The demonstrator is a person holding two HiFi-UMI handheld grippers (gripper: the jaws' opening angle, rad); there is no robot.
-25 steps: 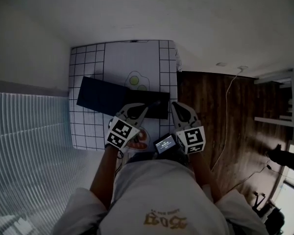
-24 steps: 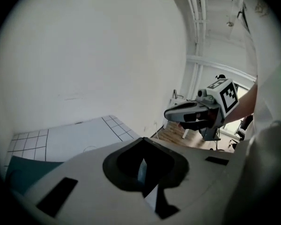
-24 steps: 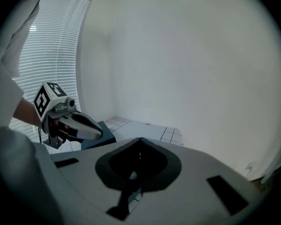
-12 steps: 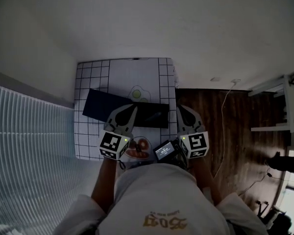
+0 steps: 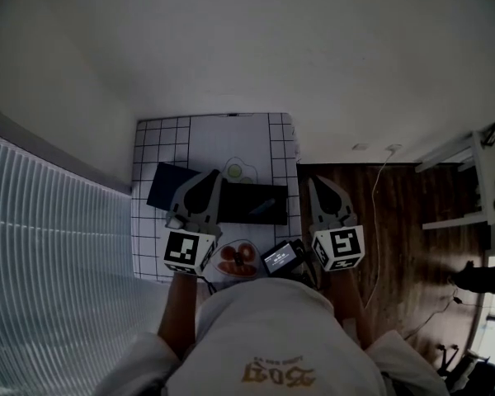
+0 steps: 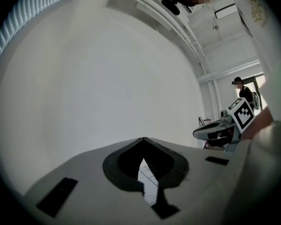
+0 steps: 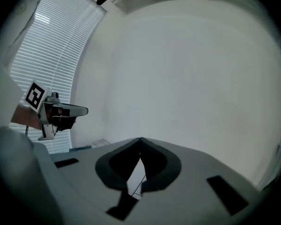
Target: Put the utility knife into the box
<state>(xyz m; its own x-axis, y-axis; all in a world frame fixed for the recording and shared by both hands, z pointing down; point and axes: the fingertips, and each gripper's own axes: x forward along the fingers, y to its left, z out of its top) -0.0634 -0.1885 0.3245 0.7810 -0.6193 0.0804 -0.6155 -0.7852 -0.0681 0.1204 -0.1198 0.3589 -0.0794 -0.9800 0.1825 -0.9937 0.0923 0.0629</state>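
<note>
In the head view a dark open box (image 5: pixel 249 202) lies on the grid-patterned table mat (image 5: pixel 205 139), with its dark blue lid (image 5: pixel 163 186) to the left. A thin pale streak inside the box may be the utility knife (image 5: pixel 263 208); it is too small to be sure. My left gripper (image 5: pixel 212 174) hovers over the box's left end, shut and empty. My right gripper (image 5: pixel 317 181) hangs just right of the table edge over the wood floor, also shut with nothing in it. Both gripper views face a bare white wall; the left gripper (image 6: pixel 143 138) and the right gripper (image 7: pixel 140 138) show their tips meeting.
A plate with red food (image 5: pixel 237 258) and a small screen device (image 5: pixel 279 256) sit near my body. A fried-egg figure (image 5: pixel 239 170) lies beyond the box. White blinds (image 5: pixel 49 246) are on the left. A cable (image 5: pixel 379 180) runs over the wood floor (image 5: pixel 396 221).
Both grippers have drawn back and apart: the left has gone left off the box's middle, the right has moved right, off the table. The head view has shifted too.
</note>
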